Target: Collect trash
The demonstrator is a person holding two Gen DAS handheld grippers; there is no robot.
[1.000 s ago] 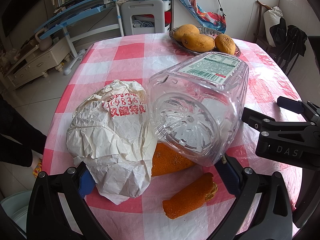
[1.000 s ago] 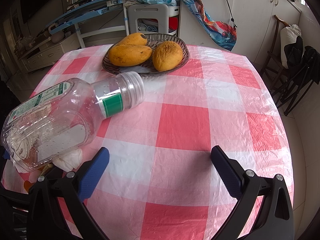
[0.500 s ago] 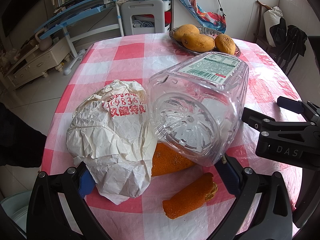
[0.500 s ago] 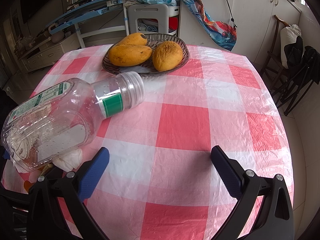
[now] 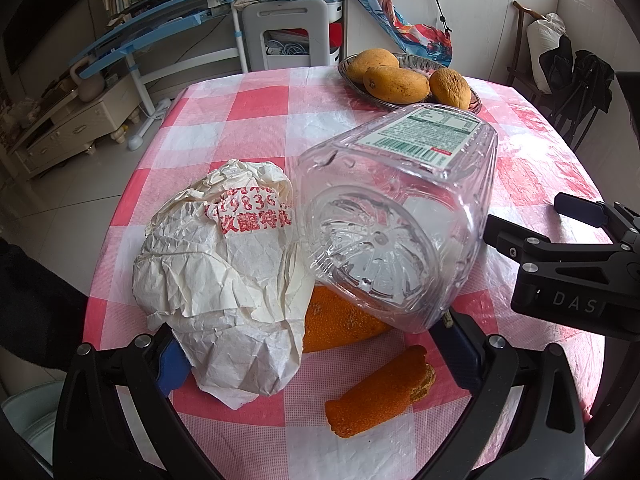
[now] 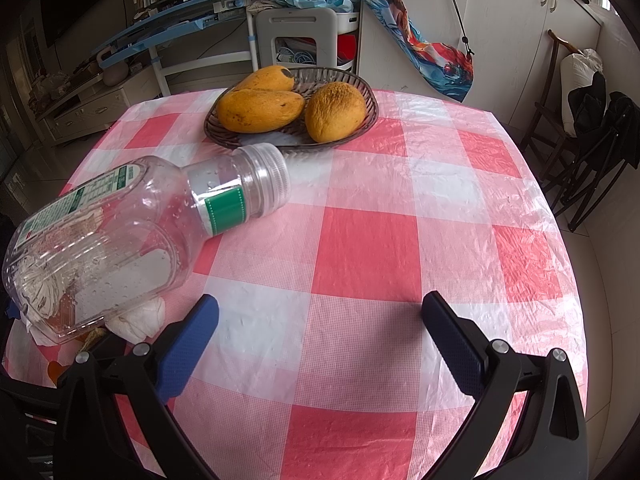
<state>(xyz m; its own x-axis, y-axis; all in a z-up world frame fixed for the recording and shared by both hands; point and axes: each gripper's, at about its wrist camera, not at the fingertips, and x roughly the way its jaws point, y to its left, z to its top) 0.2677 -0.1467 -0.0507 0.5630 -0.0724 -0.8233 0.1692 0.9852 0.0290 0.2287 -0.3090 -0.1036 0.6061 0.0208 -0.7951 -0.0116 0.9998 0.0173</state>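
A clear empty plastic bottle (image 5: 392, 216) with a green label lies on its side on the checked tablecloth, its base toward my left gripper (image 5: 316, 356). A crumpled white paper wrapper (image 5: 224, 272) with red print sits against its left side. An orange peel (image 5: 340, 328) lies under the bottle's base, and a peel strip (image 5: 380, 392) lies nearer. The left gripper is open, its blue pads flanking the wrapper and the bottle base. My right gripper (image 6: 320, 304) is open over bare cloth, to the right of the bottle (image 6: 120, 240).
A glass dish (image 6: 360, 80) with three mangoes stands at the table's far side. The right gripper (image 5: 536, 220) reaches in from the right edge of the left wrist view. Chairs, shelves and a cabinet ring the table. A dark sleeve (image 5: 36, 300) shows at the left.
The dark sleeve at the left edge has shifted slightly lower. Both grippers, the bottle, the wrapper and the peels have stayed where they were.
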